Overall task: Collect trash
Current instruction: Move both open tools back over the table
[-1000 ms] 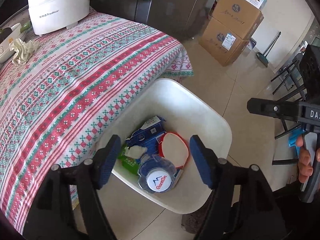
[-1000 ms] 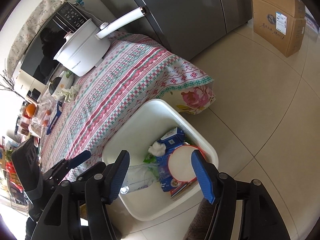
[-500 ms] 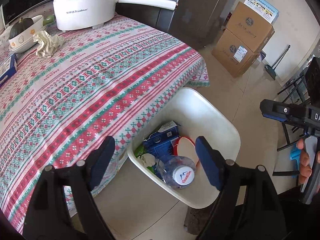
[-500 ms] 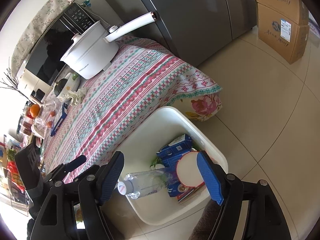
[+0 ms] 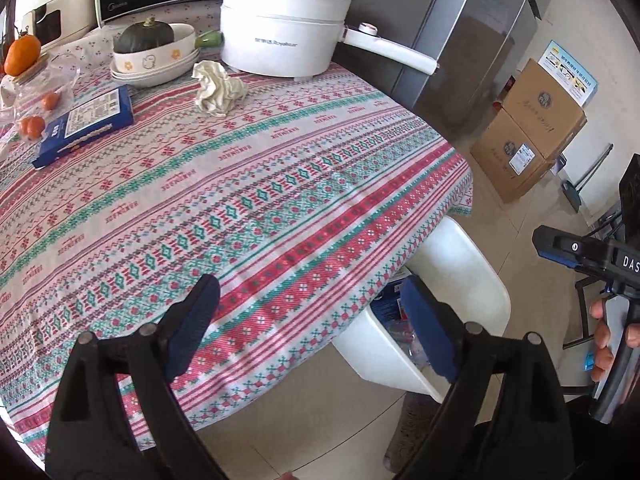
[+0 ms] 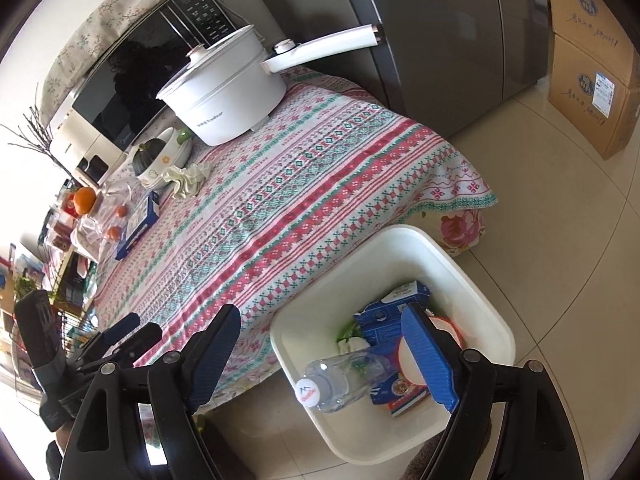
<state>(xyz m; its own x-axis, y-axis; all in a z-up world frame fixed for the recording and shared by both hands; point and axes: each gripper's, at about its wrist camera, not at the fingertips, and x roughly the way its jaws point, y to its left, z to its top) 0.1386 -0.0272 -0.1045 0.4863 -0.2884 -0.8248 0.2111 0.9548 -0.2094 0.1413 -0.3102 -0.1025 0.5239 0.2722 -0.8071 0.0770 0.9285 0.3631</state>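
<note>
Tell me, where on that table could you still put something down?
The striped tablecloth lies bare from the crumpled napkin to the edge above the white bin. The far end is crowded: white pot, squash bowl, blue box.

Both views are bright and sharp under daylight. Strong fisheye distortion bends edges; corners are vignetted black. Glare overexposes the right wrist view's left edge and sheens the floor tiles (image 6: 560,208).
</note>
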